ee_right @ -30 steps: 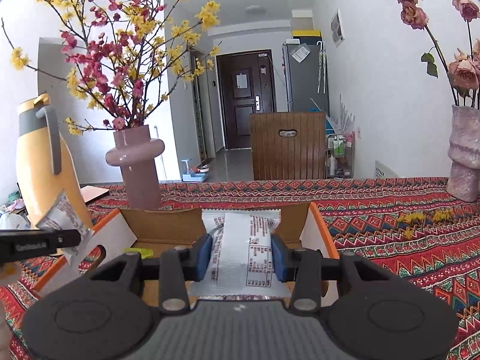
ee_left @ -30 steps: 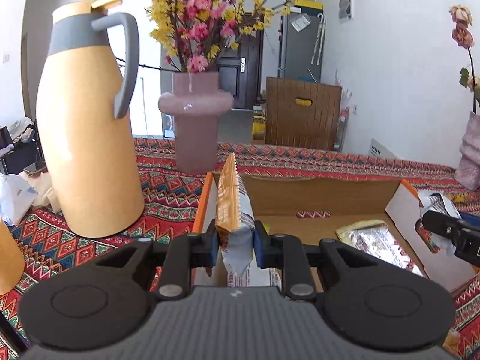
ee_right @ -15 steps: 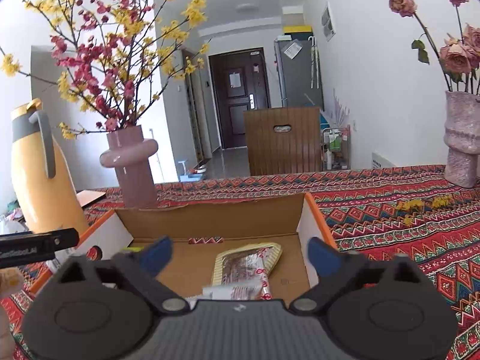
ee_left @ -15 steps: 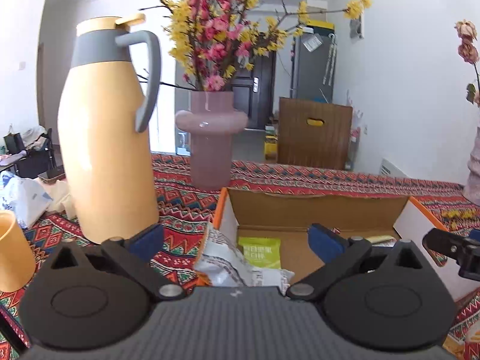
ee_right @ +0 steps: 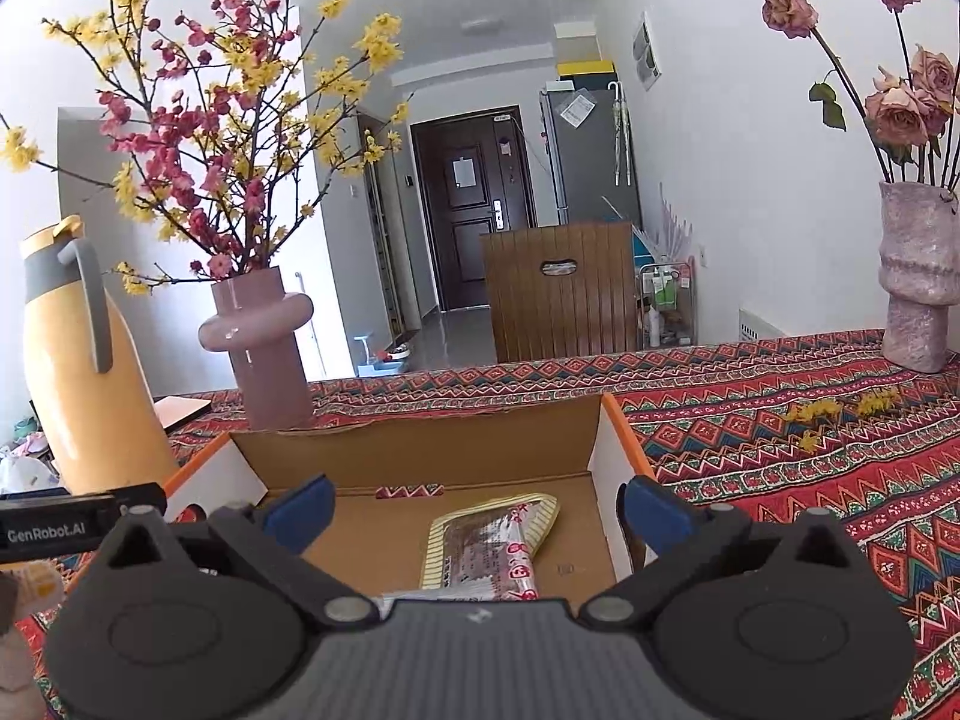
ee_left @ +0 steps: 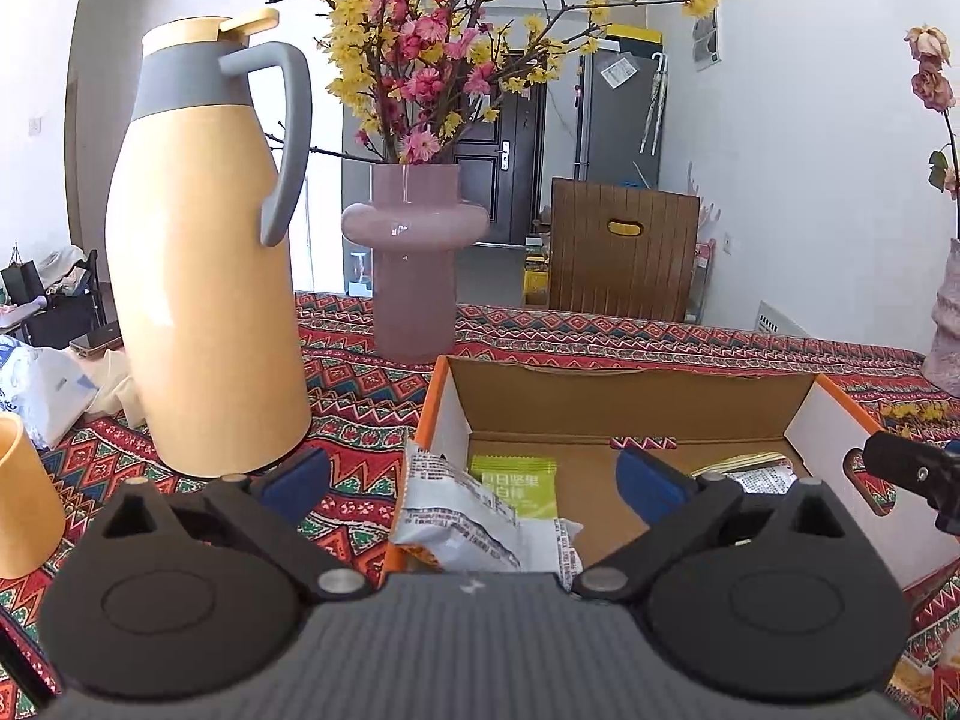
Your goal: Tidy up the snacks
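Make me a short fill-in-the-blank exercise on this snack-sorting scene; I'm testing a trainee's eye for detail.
1. The green snack packet lies inside the cardboard ____.
2. The left claw and the right claw are both ____.
3. The handle of the yellow thermos jug is ____ in colour.
4. The vase next to the jug is ____.

Missing words: box; open; grey; pink

Both views are bright and evenly daylit. Glare marks the pink vase (ee_left: 414, 222) and yellow jug (ee_left: 204, 300). Fisheye distortion bends the edges; corners are vignetted dark. Focus is sharp.
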`<state>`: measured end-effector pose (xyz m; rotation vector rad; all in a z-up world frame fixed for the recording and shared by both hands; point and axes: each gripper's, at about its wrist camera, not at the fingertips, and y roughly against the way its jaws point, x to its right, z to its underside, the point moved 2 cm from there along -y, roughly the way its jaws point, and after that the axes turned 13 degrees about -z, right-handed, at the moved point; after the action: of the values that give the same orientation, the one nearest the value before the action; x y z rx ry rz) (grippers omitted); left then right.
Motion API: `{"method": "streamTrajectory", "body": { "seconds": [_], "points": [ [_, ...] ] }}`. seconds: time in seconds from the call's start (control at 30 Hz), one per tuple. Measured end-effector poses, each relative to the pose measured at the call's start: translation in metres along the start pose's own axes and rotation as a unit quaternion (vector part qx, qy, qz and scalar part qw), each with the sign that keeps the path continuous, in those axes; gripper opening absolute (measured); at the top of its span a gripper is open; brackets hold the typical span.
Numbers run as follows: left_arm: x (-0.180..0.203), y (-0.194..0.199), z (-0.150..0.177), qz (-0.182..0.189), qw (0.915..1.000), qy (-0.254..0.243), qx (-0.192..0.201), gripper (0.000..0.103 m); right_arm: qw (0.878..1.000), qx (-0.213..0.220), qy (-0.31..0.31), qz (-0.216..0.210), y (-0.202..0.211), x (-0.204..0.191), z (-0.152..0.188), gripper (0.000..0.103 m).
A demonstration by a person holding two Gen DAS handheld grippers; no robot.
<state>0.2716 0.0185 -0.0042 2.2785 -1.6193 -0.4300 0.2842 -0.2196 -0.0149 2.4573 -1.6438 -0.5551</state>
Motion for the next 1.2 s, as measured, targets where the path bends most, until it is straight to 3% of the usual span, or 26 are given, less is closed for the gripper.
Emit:
{"method": "streamTrajectory", "body": {
  "seconds": [0.73, 1.2],
  "points": [
    [0.002, -0.003, -0.003, -0.016, 0.9998, -0.008, -0.004, 0.103, 1.0, 0.006, 0.025, -0.01, 0.018, -0.011, -0.009, 0.103],
    [-0.021, 0.056, -0.009, 0.038, 0.9992, -0.009, -0.005, 0.103, 0.999, -0.006, 0.052, -0.009, 0.072, -0.042, -0.002, 0.103]
  ]
}}
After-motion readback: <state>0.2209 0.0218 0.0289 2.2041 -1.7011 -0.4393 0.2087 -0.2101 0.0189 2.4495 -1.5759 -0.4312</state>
